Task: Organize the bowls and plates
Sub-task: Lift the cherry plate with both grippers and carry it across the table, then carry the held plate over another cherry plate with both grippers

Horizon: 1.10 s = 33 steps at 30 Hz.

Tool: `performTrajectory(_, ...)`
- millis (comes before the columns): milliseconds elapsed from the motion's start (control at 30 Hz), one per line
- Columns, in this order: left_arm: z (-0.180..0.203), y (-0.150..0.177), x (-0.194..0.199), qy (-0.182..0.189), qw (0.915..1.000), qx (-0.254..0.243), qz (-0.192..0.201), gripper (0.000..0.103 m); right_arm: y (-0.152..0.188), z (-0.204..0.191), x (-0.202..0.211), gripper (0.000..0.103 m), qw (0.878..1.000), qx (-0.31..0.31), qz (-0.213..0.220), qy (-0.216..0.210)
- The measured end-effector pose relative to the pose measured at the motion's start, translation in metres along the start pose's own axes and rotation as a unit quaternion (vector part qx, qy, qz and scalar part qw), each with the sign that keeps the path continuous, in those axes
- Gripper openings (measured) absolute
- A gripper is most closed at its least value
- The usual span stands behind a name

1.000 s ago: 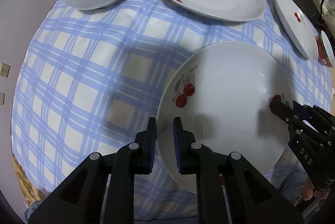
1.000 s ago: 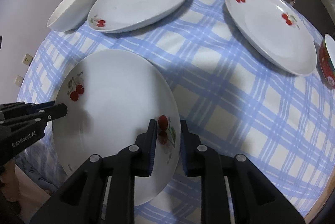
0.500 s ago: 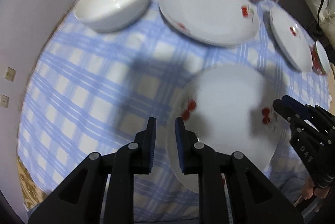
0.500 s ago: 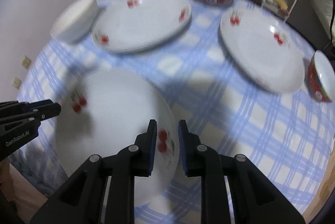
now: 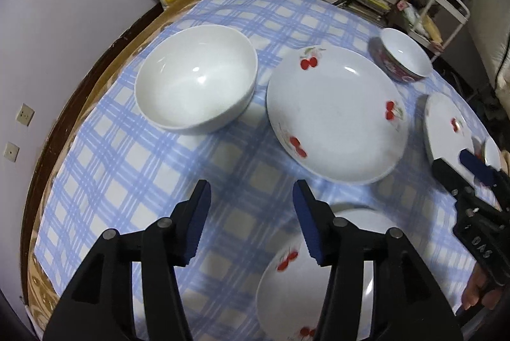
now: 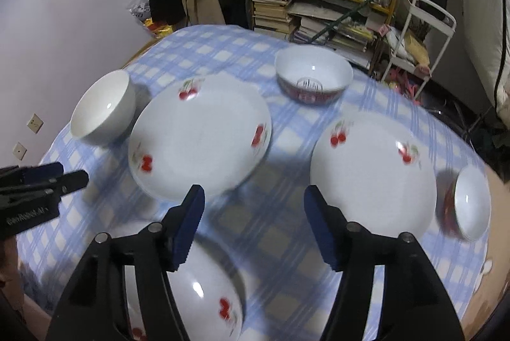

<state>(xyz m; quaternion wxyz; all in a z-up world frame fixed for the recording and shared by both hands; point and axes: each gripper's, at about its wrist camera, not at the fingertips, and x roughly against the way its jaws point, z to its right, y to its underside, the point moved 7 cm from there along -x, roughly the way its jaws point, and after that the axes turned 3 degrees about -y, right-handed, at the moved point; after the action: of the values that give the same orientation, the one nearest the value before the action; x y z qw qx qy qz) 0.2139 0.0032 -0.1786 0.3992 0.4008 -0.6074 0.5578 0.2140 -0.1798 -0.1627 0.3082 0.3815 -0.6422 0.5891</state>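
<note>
A cherry-printed plate [image 5: 287,283] [image 6: 204,286] lies flat on the blue checked tablecloth [image 5: 127,181] at the near edge, under both tools. Above its left rim my left gripper [image 5: 251,192] has its jaws opening, with nothing between the pads. My right gripper [image 6: 254,197] hangs over the plate's right rim, jaws also opening and empty. Farther back sit a plain white bowl [image 5: 196,85] [image 6: 102,108], a large cherry plate [image 5: 334,114] [image 6: 200,137], a second cherry plate [image 6: 373,172] [image 5: 446,124] and a red-sided bowl [image 6: 314,76] [image 5: 401,58].
Another red-sided bowl [image 6: 468,203] stands at the table's right edge. Behind the round table are shelves of books [image 6: 318,15] and a white cart [image 6: 424,31]. A wall with sockets [image 5: 24,114] runs along the left.
Both grippers were shut on opposite rims of the near plate; now both have let go, opened wide and risen, and the view tilts up to show the room.
</note>
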Motion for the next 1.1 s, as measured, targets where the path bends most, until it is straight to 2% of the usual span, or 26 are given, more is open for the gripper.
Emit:
performTrajectory(100,0.005,-0.007,-0.011,0.004,1.0000,-0.004,0.003,0.055,-0.018,0.004,-0.008,0.080,1.000,0.015,0.005,0.011)
performTrajectory(367,0.016,-0.019,-0.041,0.009,0.9999,0.008,0.006,0.055,-0.049,0.015,-0.040,0.080,0.999,0.031,-0.012,0.020)
performTrajectory(633,0.020,-0.022,-0.067,0.003,0.9998,0.018,-0.005,0.055,-0.055,0.015,-0.073,0.080,0.998,0.044,-0.037,0.020)
performTrajectory(833,0.022,-0.025,-0.081,0.019,0.9994,0.021,-0.022,0.055,-0.055,0.013,-0.092,0.080,0.997,0.046,-0.053,0.020)
performTrajectory(900,0.022,-0.026,-0.084,0.018,0.9994,0.018,-0.022,0.055,-0.056,0.014,-0.099,0.072,0.997,0.041,-0.063,0.014)
performTrajectory(1033,0.024,-0.029,-0.088,0.028,0.9992,0.015,-0.025,0.055,-0.056,0.016,-0.111,0.063,0.996,0.035,-0.077,0.008)
performTrajectory(1067,0.023,-0.030,-0.089,0.029,0.9991,0.016,-0.024,0.055,-0.056,0.016,-0.113,0.056,0.996,0.034,-0.080,0.007)
performTrajectory(1100,0.024,-0.031,-0.090,0.034,0.9990,0.018,-0.024,0.052,-0.056,0.016,-0.115,0.044,0.996,0.034,-0.083,0.006)
